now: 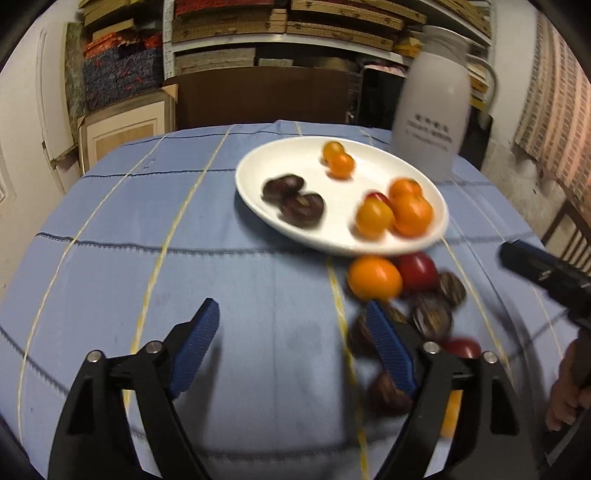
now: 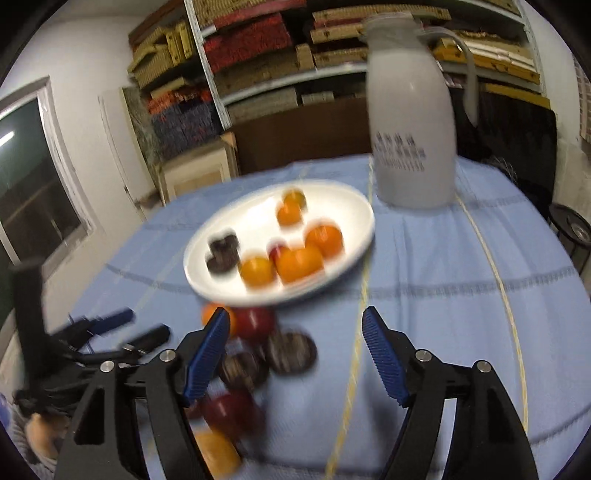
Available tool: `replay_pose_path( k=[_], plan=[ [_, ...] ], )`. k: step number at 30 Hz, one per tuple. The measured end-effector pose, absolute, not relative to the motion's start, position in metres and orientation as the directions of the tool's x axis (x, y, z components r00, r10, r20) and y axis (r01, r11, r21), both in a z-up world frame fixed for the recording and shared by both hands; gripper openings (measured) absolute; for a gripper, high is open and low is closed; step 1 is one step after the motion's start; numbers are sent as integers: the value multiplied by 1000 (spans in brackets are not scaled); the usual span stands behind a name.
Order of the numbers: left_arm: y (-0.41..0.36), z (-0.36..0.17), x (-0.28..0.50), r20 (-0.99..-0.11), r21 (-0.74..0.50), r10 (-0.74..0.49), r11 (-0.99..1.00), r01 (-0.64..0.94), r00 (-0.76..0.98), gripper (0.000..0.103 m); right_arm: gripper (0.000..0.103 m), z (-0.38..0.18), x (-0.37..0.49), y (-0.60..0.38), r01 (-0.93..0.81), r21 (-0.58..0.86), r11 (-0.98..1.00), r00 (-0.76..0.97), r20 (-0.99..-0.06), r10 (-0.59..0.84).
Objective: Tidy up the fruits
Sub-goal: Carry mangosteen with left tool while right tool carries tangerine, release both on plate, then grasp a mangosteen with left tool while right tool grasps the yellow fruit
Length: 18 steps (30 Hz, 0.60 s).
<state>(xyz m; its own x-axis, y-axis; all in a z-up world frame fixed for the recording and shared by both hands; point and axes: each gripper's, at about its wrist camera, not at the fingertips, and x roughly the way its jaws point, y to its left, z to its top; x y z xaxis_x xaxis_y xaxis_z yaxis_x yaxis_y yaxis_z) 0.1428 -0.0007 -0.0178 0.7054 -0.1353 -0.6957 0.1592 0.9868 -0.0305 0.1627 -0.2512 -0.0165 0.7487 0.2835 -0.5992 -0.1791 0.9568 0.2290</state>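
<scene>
A white plate point(image 1: 280, 162) on the blue tablecloth holds two dark chestnuts point(image 1: 291, 197), several orange fruits point(image 1: 410, 210) and a red one point(image 1: 378, 196). It also shows in the right wrist view point(image 2: 332, 195). Loose fruit lies on the cloth in front of the plate: an orange fruit point(image 1: 373, 277), a red tomato point(image 1: 419, 271) and several chestnuts point(image 1: 430, 319). My left gripper point(image 1: 291, 334) is open and empty, low over the cloth left of the loose pile. My right gripper point(image 2: 295, 345) is open and empty above the loose chestnuts point(image 2: 291, 350) and red fruit point(image 2: 255, 323).
A tall white jug point(image 1: 432, 107) with a handle stands behind the plate on the right; it also shows in the right wrist view point(image 2: 410, 122). Shelves with stacked boxes point(image 1: 258, 33) fill the back wall. The left gripper point(image 2: 122, 332) appears at the left of the right wrist view.
</scene>
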Motion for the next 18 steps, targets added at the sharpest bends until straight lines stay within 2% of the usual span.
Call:
replay_pose_path(
  k=[1, 4, 7, 12, 18],
  plan=[
    [-3, -18, 137, -691, -17, -129, 987, 163, 711, 89, 75, -23, 157, -253, -177, 227, 958, 737, -614, 281],
    [-15, -18, 118, -672, 40, -108, 983, 182, 733, 90, 75, -24, 140, -255, -183, 224, 957, 737, -613, 285],
    [-20, -20, 111, -678, 66, -95, 980, 189, 729, 92, 79, -21, 123, -258, -188, 226, 956, 753, -591, 288],
    [-17, -22, 110, -682, 73, -69, 984, 161, 729, 97, 80, -33, 105, -249, -215, 220, 951, 715, -628, 307],
    [2, -17, 114, -679, 22, -59, 995, 101, 732, 98, 80, -43, 89, -212, -333, 125, 935, 663, -674, 326]
  ],
)
